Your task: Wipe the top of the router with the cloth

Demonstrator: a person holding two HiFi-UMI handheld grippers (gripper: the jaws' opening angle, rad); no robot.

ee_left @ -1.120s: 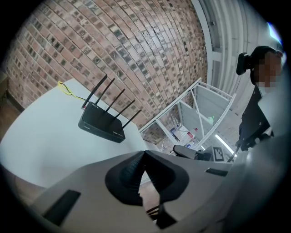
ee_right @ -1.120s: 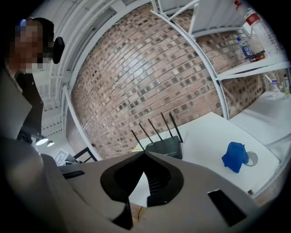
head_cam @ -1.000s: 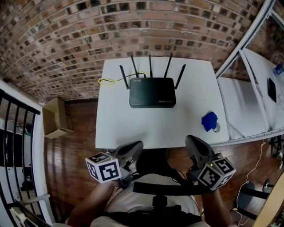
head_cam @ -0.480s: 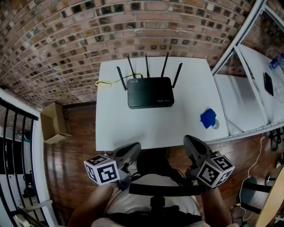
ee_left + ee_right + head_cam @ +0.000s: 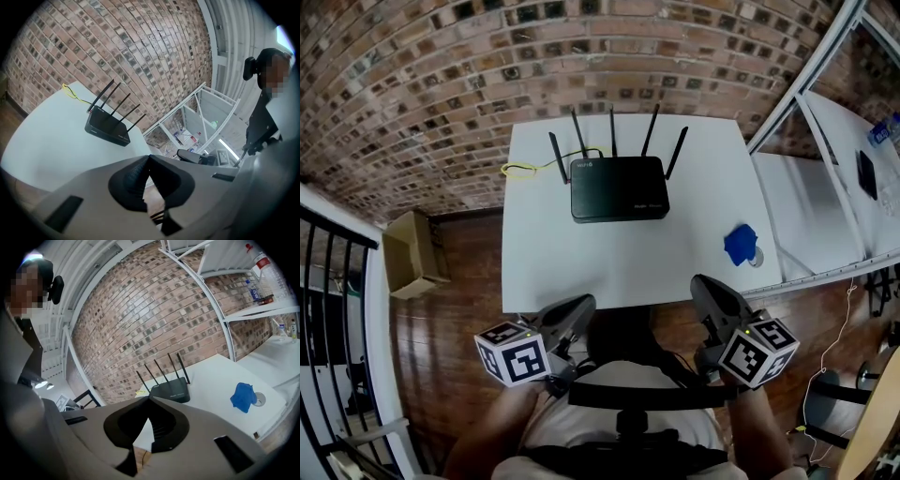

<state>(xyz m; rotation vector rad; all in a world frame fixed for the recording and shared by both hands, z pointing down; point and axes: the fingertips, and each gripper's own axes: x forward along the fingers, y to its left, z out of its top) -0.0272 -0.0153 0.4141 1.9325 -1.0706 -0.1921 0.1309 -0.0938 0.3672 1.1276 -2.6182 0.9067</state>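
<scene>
Well ahead of both tongs, the router (image 5: 619, 187) lies flat at the far side of the table (image 5: 572, 267). It sits roughly in line with the gap between them, a little nearer the left pair's line. It is a black slab, and its five antennas (image 5: 613, 130) stand up along the edge farthest from the tongs. A yellow cable (image 5: 523, 170) loops on the table off its far left corner.

The cloth (image 5: 741, 245) is blue and bunched up. It lies ahead of the right tongs (image 5: 705, 284) and a little to their right, much closer to them than the router is and well apart from the router. A small round disc (image 5: 757, 255) touches its right side, near the table's right edge. Neither pair of tongs touches cloth or router.

The left tongs (image 5: 581, 302) and the right tongs both hover at the table's near edge, pointing forward and slightly down. Each gripper view shows the two jaws brought together, tips meeting, with nothing between them.

Beyond the router rises a brick wall (image 5: 487, 56). Left of the left tongs an open cardboard box (image 5: 412, 251) sits on the wooden floor (image 5: 469, 300). Right of the right tongs stands a white shelf frame (image 5: 825, 220).
</scene>
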